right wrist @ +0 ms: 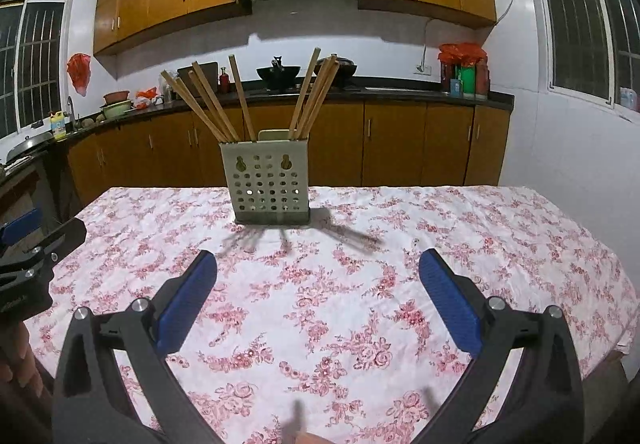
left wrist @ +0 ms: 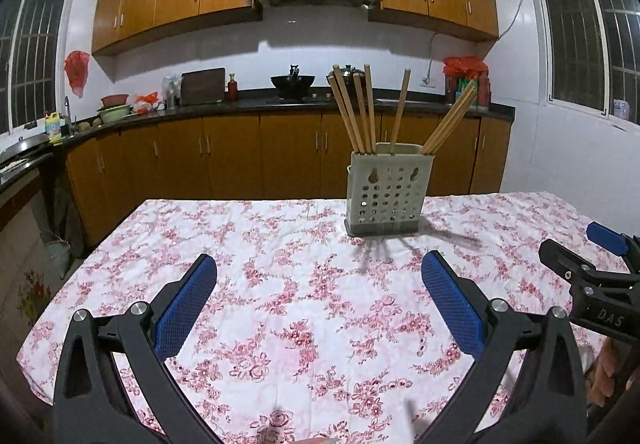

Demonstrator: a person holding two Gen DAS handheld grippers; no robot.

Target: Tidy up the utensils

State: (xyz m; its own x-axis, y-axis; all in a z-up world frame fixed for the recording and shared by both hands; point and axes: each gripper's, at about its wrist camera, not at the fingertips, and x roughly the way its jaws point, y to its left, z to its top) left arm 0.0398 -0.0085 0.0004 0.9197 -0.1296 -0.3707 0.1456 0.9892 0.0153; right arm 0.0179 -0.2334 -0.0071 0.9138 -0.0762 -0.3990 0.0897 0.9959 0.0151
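A pale perforated utensil holder (left wrist: pixel 386 193) stands upright on the floral tablecloth (left wrist: pixel 280 304) near the table's far edge. Several wooden chopsticks (left wrist: pixel 362 111) stick out of it, fanned left and right. My left gripper (left wrist: pixel 318 272) is open and empty, hovering over the cloth in front and to the left of the holder. In the right wrist view the holder (right wrist: pixel 268 181) with its chopsticks (right wrist: pixel 208 103) sits ahead and slightly left. My right gripper (right wrist: pixel 318 270) is open and empty above the cloth (right wrist: pixel 360 304). Each gripper shows at the edge of the other's view.
Behind the table runs a kitchen counter (left wrist: pixel 280 103) with brown cabinets, a wok (left wrist: pixel 292 81), a cutting board (left wrist: pixel 202 85) and bottles. Windows are on both side walls. The table's far edge (right wrist: pixel 360 187) lies just behind the holder.
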